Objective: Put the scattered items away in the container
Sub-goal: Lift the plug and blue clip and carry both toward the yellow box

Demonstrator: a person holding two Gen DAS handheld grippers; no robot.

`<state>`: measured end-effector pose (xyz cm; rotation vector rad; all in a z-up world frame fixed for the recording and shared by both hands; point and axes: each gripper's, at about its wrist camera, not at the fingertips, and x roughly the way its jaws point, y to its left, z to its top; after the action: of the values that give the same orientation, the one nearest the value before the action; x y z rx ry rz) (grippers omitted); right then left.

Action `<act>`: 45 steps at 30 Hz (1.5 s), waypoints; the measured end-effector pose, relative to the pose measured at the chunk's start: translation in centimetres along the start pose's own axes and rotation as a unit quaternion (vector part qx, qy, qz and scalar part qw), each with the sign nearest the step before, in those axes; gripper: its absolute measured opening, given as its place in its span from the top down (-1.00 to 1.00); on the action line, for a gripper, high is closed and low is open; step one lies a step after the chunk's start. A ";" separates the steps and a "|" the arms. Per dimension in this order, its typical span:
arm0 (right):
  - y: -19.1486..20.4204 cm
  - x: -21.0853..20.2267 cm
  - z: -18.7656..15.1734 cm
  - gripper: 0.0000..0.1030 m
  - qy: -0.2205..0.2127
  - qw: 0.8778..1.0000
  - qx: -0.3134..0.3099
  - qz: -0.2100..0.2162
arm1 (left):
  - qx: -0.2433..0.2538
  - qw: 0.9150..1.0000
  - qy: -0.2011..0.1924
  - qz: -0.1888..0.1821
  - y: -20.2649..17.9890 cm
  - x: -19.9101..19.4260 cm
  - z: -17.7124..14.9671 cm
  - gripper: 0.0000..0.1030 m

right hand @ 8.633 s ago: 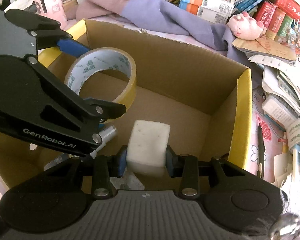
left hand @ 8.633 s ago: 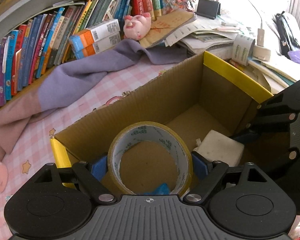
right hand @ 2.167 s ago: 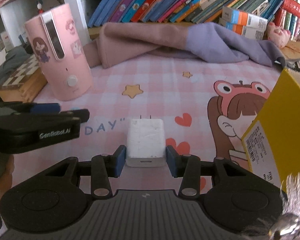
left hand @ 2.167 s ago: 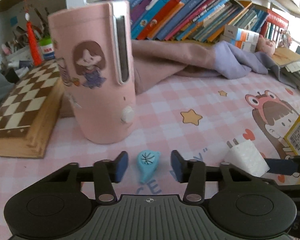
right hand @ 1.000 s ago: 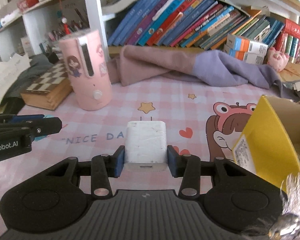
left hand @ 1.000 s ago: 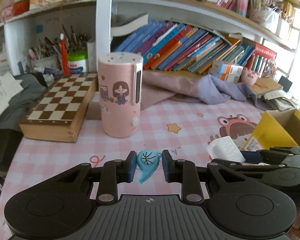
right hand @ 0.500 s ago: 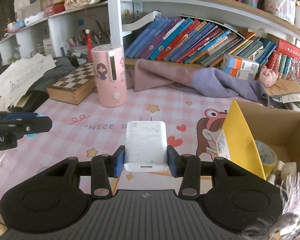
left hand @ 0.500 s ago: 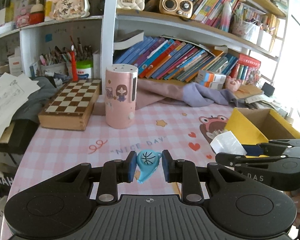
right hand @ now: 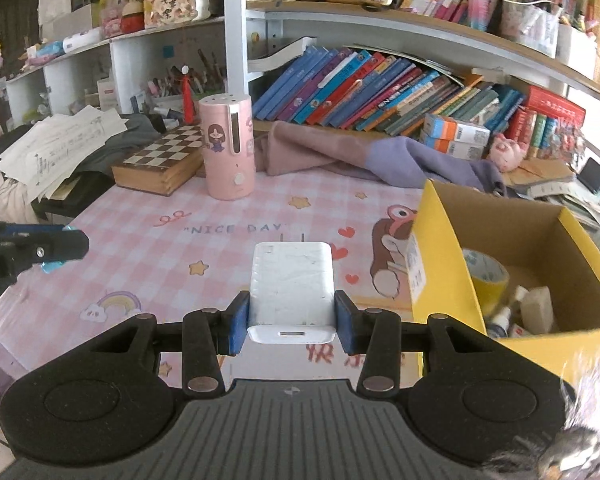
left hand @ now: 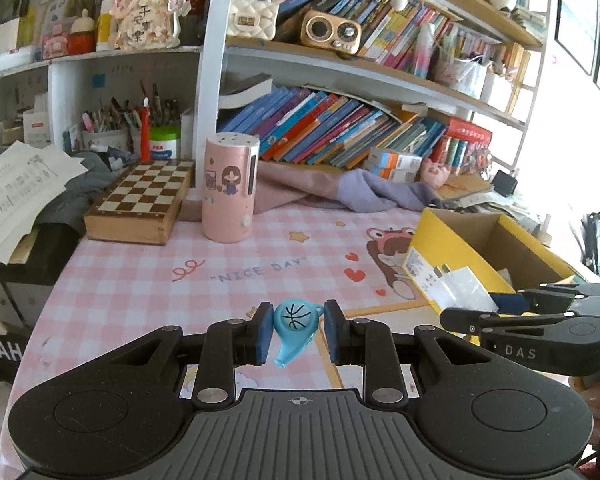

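My left gripper (left hand: 295, 330) is shut on a small blue whistle (left hand: 294, 326) with a basketball print, held high above the pink checked table. My right gripper (right hand: 291, 312) is shut on a white plug charger (right hand: 291, 280), also held above the table; the charger also shows in the left wrist view (left hand: 462, 290). The yellow-edged cardboard box (right hand: 432, 240) stands open at the right; inside lie a tape roll (right hand: 486, 274), a white block (right hand: 538, 306) and small bottles. The box also shows in the left wrist view (left hand: 446, 246).
A pink cylinder device (right hand: 228, 146) and a wooden chessboard box (right hand: 160, 162) stand at the back left. A pink and purple cloth (right hand: 360, 158) lies before the row of books. Papers pile at the far left and right edges.
Both grippers have risen and pulled back from the table with their items still held. The box interior has come into the right wrist view.
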<state>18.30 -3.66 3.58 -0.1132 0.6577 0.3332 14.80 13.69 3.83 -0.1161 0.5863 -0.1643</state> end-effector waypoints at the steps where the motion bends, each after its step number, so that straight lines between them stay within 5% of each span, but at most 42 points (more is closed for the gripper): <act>1: 0.0 -0.3 -0.3 0.21 0.001 1.000 0.002 -0.001 | 0.001 1.000 0.000 -0.001 -0.1 -0.3 -0.2 0.51; 13: 0.6 -3.9 -3.3 0.21 0.008 1.000 0.013 0.000 | -0.001 1.000 0.006 -0.027 -2.0 -3.5 -2.6 0.50; 26: -2.1 -7.8 -6.7 0.21 0.014 0.997 0.059 -0.050 | 0.034 0.996 0.019 -0.077 -5.7 -3.4 -3.4 0.51; 45: -9.1 -12.5 -9.9 0.21 0.004 0.979 0.143 -0.146 | 0.118 0.976 0.046 -0.178 -14.0 -0.2 -3.2 0.50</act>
<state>6.39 -17.60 3.47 0.0636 0.6804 -0.0454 11.19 -0.22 3.46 0.0190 0.6316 -0.5874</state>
